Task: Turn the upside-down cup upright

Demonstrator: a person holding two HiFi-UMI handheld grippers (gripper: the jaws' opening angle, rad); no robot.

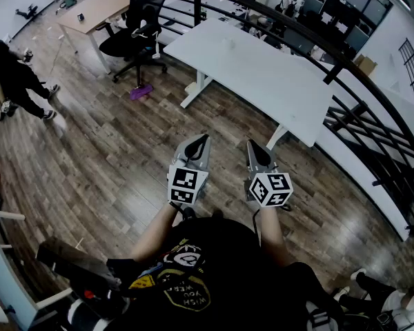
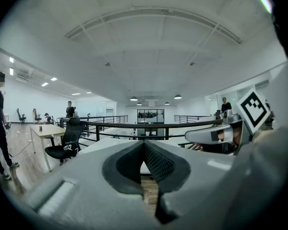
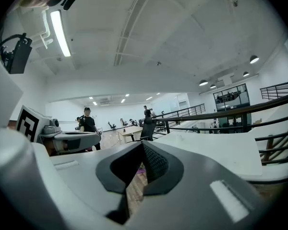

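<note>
Left gripper (image 1: pixel 201 141) and right gripper (image 1: pixel 252 145) are both clenched on nothing above the wood floor (image 1: pixel 110 164). A white table (image 1: pixel 262 74) stands at 12 o'clock, a black chair (image 1: pixel 134 36) at 10 and a railing (image 1: pixel 372 95) at 2. The cup is too small to make out.

Table (image 1: pixel 262 74) stands ahead, chair (image 1: pixel 134 36) to its left, railing (image 1: pixel 346 62) apparently behind.

White table (image 1: pixel 262 74) by black railing (image 1: pixel 346 65), office chair (image 1: pixel 132 41), purple item (image 1: pixel 141 92), possibly cloth
</note>
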